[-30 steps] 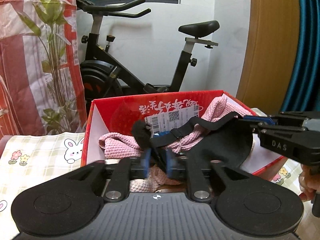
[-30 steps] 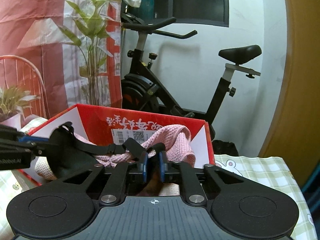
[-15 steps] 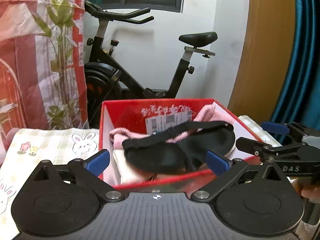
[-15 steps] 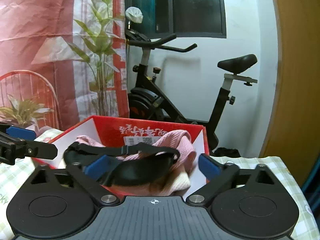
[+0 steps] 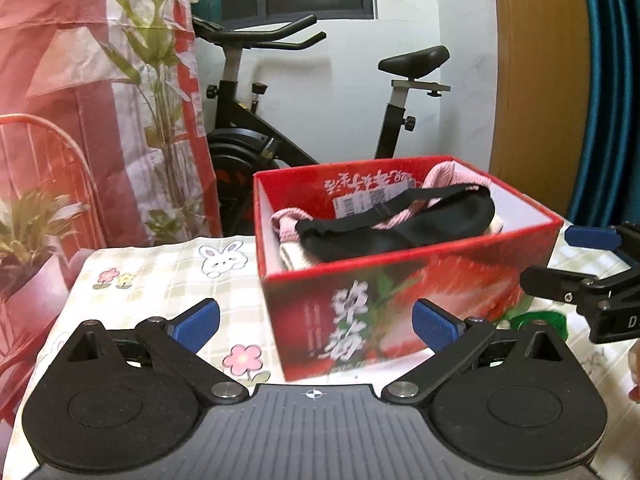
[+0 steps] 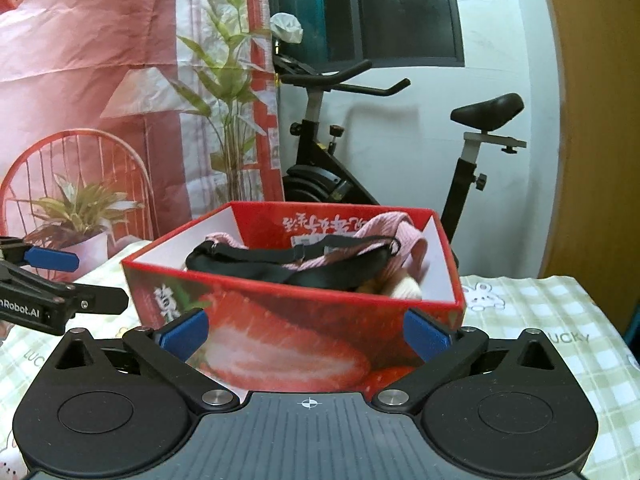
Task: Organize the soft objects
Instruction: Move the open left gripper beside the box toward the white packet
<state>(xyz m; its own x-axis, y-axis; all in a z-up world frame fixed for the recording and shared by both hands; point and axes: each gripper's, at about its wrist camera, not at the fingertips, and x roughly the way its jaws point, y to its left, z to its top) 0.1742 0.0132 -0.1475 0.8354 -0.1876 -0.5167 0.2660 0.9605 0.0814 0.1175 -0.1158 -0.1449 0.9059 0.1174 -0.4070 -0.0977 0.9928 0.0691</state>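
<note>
A red strawberry-print box (image 5: 400,292) (image 6: 280,344) stands on the table. A black eye mask (image 5: 400,232) (image 6: 336,268) lies on top of pink cloth (image 5: 440,174) (image 6: 396,228) and a cream cloth (image 5: 290,258) inside it. My left gripper (image 5: 316,324) is open and empty in front of the box. My right gripper (image 6: 306,332) is open and empty at the box's near side; it also shows at the right edge of the left wrist view (image 5: 580,256).
The table carries a checked cloth with rabbits and flowers (image 5: 160,280) (image 6: 540,312). A black exercise bike (image 5: 280,128) (image 6: 360,168) stands behind it. A red printed curtain (image 5: 80,100) hangs at left, a wooden panel (image 5: 532,80) at right.
Both grippers let go of the black eye mask, opened wide and drew back from the box. The mask now rests in the box.
</note>
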